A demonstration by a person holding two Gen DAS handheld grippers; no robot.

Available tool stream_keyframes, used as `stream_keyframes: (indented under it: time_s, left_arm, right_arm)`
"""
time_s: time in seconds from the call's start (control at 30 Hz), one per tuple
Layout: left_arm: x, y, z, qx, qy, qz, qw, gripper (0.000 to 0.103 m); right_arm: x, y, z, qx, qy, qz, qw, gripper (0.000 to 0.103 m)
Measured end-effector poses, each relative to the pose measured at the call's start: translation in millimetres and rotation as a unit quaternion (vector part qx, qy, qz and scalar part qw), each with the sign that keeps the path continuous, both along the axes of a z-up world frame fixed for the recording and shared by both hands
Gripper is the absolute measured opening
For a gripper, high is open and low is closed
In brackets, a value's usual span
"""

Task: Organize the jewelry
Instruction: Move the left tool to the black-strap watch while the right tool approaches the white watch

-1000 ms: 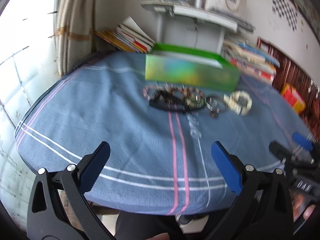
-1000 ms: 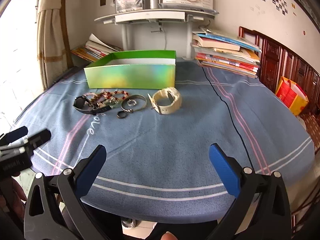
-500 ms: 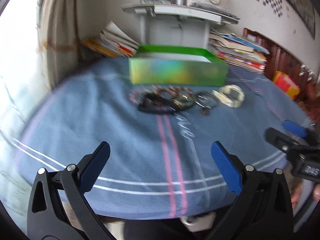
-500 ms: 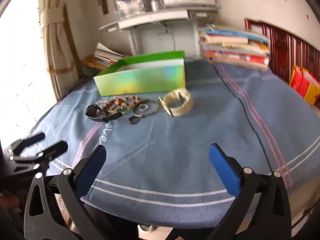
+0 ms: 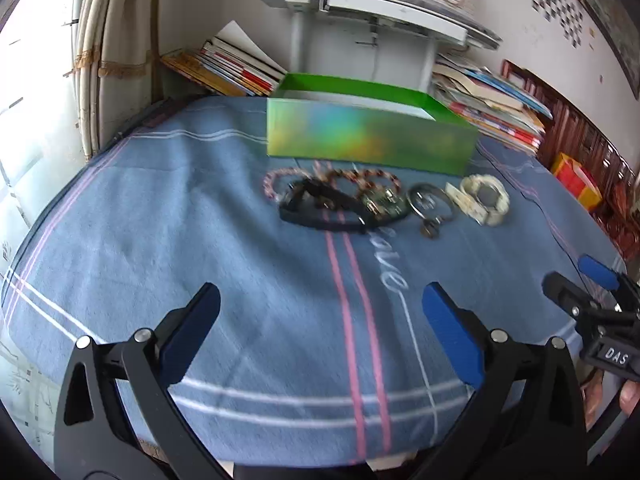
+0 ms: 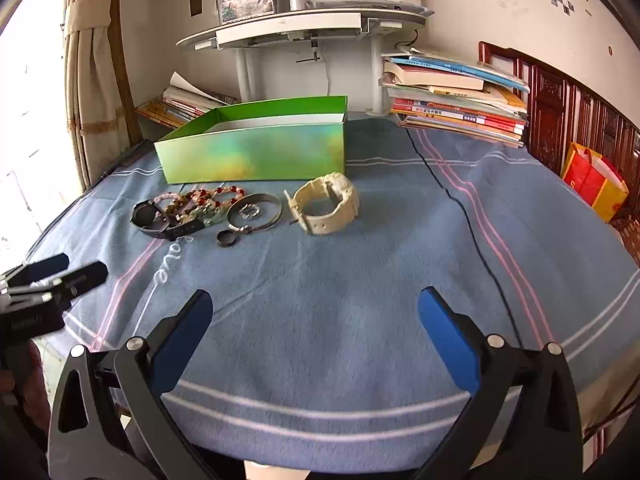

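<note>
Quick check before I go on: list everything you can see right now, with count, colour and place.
Box: one, green iridescent, open, back of the table.
Beaded bracelets: several, red, pink and greenish, in front of the box, count unclear.
Black watch: one, left end of the jewelry row.
Metal bangle: one, silver, mid row, a small ring inside it.
Dark ring: one, just in front of the bangle.
Cream watch: one, right end of the row.
Tablecloth: one, blue with pink and white stripes.
Black cable: one, across the right of the cloth.
Book stacks: two, behind the table.
Left claw: open, empty.
Right claw: open, empty.
</note>
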State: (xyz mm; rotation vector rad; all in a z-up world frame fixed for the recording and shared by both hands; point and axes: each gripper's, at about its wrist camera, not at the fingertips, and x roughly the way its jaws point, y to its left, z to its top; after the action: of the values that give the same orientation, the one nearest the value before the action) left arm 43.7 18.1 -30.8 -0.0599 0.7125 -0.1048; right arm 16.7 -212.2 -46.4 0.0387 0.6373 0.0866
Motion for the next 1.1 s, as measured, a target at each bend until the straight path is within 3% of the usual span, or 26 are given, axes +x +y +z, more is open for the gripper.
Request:
stream_keyframes:
  time_s: [0.17,0.33,0.57,0.83,0.9,1.1]
  left_arm:
    - [28,10,8,0.008,-0.001,0.018,0.9998,0.1]
    - [60,9,4,0.021,0.024,0.015,0.9994,0.1]
    - [99,21,-5,0.061,0.05,0.026,0.9965,0.099]
    - [125,13,-22,0.086,0.082,-0.004,0.9929,0.085]
    - [130,14,-24,0.07,0.094,-0.013,0.993,0.079]
    - [139,16,-25,0.061,0.096,-0.014,0.9934,0.076]
  right_arm:
    - [24,-7,8,-0.02,0.006,-0.009,1.0,0.1]
    - [54,-7,12,-0.03,0.022,0.004,0.999,0.1]
    - [91,-1,12,-0.046,0.035,0.029,0.998,0.1]
    - [132,-9,5,-0.062,0.054,0.028,0.996,0.1]
    - [141,-12,2,-0.059,0.062,0.028,0.996,0.096]
    - [160,-12,-12,-0.062,0.095,0.021,0.993,0.062]
